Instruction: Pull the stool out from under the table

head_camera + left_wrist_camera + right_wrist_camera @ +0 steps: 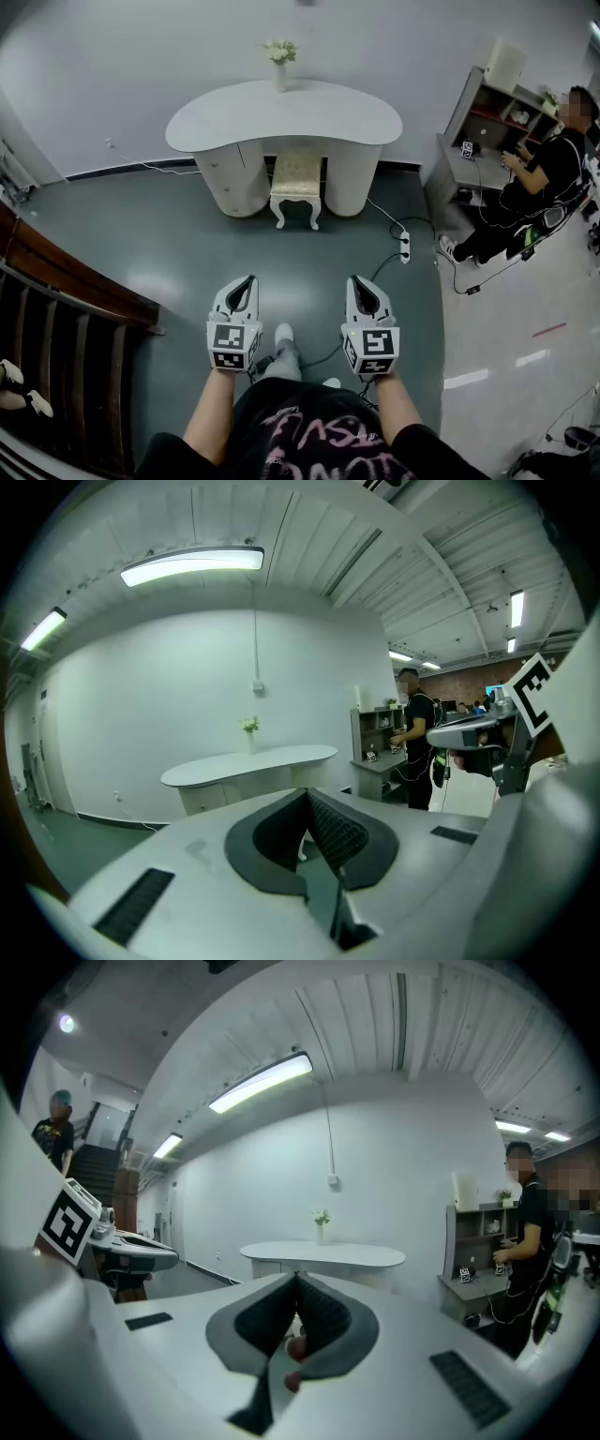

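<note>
Grey floor (150, 234) runs under both my tools: the left tool (249, 281) and right tool (355, 281) are each closed tight on nothing, side by side, well short of the white worktop (281, 117). The stool (296, 183) stands tucked between that worktop's two pedestals, and a vase (280, 58) sits at its far edge.

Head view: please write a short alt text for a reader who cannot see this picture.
A cream padded stool with curved white legs stands tucked under a white kidney-shaped table by the wall. The left tongs and right tongs, both shut and empty, are held side by side in the foreground, well short of the stool.
</note>
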{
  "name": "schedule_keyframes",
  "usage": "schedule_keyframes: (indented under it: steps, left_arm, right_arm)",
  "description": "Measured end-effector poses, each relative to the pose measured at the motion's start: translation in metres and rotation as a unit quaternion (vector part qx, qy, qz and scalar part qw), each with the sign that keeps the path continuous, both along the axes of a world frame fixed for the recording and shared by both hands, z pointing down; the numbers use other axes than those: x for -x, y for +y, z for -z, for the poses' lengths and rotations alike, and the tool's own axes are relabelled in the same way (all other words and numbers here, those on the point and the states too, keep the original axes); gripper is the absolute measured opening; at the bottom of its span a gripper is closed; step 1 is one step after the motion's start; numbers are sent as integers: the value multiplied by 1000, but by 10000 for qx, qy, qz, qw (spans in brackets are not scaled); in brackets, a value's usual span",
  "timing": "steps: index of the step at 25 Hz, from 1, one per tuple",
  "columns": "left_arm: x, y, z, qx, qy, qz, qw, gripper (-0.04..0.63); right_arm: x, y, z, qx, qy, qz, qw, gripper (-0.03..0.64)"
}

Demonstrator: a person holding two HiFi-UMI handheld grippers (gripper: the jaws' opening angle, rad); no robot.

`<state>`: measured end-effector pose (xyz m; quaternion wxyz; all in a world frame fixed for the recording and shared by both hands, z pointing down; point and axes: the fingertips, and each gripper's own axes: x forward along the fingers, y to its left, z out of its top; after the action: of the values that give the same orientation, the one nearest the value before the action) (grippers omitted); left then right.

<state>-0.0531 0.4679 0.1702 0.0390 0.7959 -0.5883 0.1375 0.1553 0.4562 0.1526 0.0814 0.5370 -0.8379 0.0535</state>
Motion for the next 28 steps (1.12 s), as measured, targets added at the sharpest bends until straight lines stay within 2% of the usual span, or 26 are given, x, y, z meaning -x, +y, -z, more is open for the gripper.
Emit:
schedule_keyframes:
  steps: [6, 11, 18, 23, 28]
  left_arm:
    - [5, -18, -14, 182, 114, -43, 9998, 12]
    - [14, -48, -30, 368, 185, -57, 9991, 12]
    - [51, -113, -47, 558, 295, -142, 9979, 12]
    - [83, -146, -49, 661, 349, -258, 9969, 12]
    - [95, -168, -56, 754, 342, -417, 9957, 12]
  right_arm:
    - [6, -14, -14, 179, 64, 35, 9998, 61]
    - [16, -47, -25, 302, 273, 73, 9991, 61]
    - [62, -113, -32, 343, 671, 224, 9969, 61]
    - [96, -144, -29, 403, 755, 103, 9963, 61]
    - [102, -162, -35, 514, 817, -114, 9953, 61]
